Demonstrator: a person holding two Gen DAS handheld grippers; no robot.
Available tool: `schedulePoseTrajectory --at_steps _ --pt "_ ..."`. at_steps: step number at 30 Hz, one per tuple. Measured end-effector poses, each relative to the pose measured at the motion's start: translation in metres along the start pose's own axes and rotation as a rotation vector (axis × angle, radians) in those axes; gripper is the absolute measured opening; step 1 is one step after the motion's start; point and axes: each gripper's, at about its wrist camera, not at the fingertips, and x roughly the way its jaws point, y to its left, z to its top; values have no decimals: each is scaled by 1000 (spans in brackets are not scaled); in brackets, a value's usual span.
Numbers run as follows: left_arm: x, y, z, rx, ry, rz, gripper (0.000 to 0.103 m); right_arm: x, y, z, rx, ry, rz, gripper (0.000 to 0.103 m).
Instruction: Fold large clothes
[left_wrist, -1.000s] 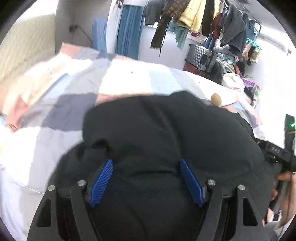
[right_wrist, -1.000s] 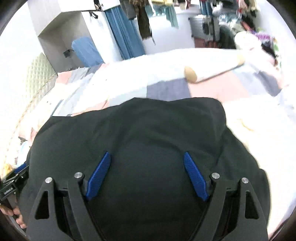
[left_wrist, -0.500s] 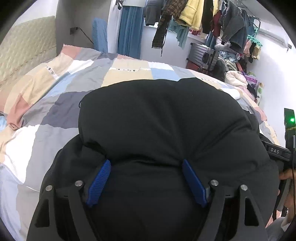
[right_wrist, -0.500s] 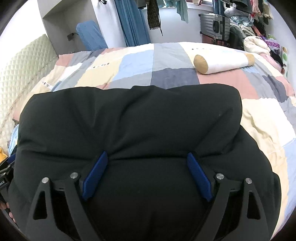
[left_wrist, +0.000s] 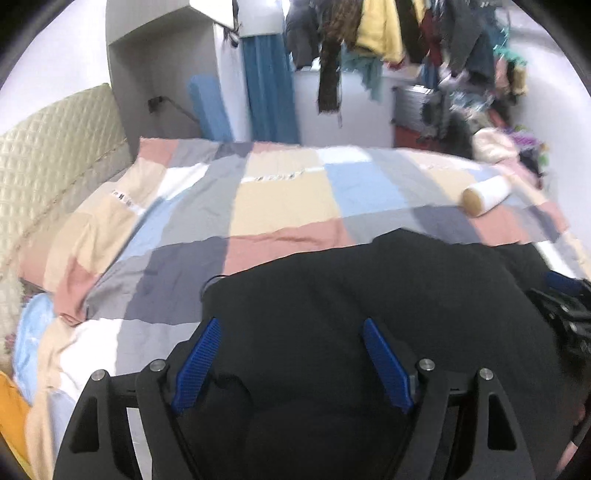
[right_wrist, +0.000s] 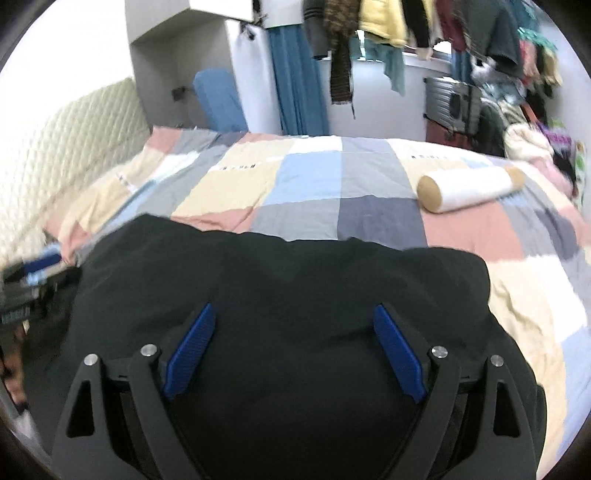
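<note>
left gripper (left_wrist: 291, 363): blue pads spread wide, clamping nothing, over the near left part of the bulky black fabric garment (left_wrist: 369, 314) | garment: on the patchwork checked bedcover (left_wrist: 280, 192), near edge, long axis running left-right, likely laid for folding | right gripper (right_wrist: 293, 354): jaws parted, empty, above its right part

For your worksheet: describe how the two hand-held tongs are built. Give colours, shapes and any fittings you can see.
Both the left tongs and the right tongs have matte black, angular frames with triangular cut-outs. Each carries two slim blue ribbed pads on its fingers, and round silver bolts sit at the pivots. No cables or sleeves are visible.
</note>
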Motion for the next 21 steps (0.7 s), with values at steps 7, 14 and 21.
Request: schedulePoseTrajectory --at_steps 7,14,21 --pt "31 2 -13 -48 43 -28 80 34 1 -3 -5 65 6 90" --pt "40 -1 -27 -45 31 -11 83 41 1 -12 0 57 17 93" --pt "38 2 -33 -76 20 -35 83 40 6 -19 -19 38 -12 93"
